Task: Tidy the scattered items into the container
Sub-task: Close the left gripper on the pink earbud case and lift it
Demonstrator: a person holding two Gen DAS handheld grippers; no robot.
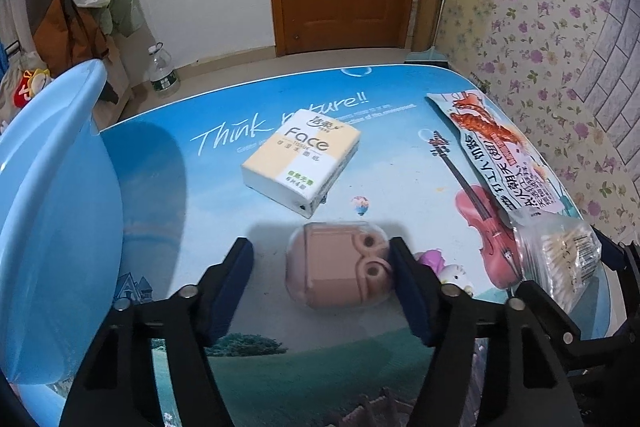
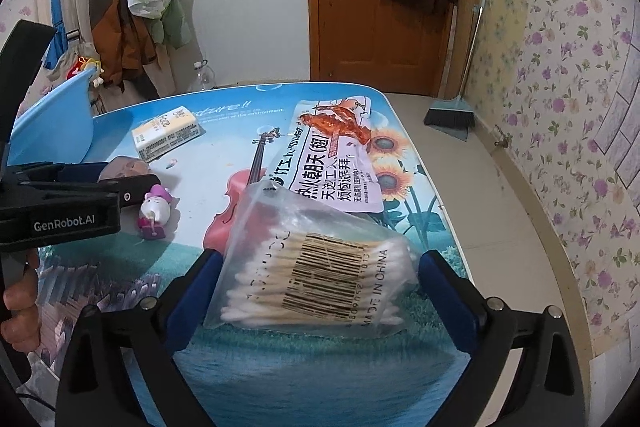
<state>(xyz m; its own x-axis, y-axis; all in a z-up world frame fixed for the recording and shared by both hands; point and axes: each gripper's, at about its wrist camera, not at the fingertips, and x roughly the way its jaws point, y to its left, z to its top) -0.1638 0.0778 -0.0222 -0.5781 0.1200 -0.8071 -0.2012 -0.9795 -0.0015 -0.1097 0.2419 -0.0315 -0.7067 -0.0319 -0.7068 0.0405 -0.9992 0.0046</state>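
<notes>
- Blue-padded left tongs (image 1: 322, 291) stand apart around a pinkish-brown plastic case (image 1: 338, 265) on the printed worktop (image 1: 180, 195); the right pad appears to touch the case, though the blur makes contact hard to confirm.
- Right tongs (image 2: 318, 291) are spread wide either side of a clear bag of cotton swabs (image 2: 316, 275), its near end between the pads and not clamped.
- A light-blue basin (image 1: 48, 227) sits at the worktop's left edge, just beside the left tongs.
- A tissue pack (image 1: 302, 161) lies beyond the case, well apart from the snack packet (image 2: 334, 155) that lies behind the swabs.
</notes>
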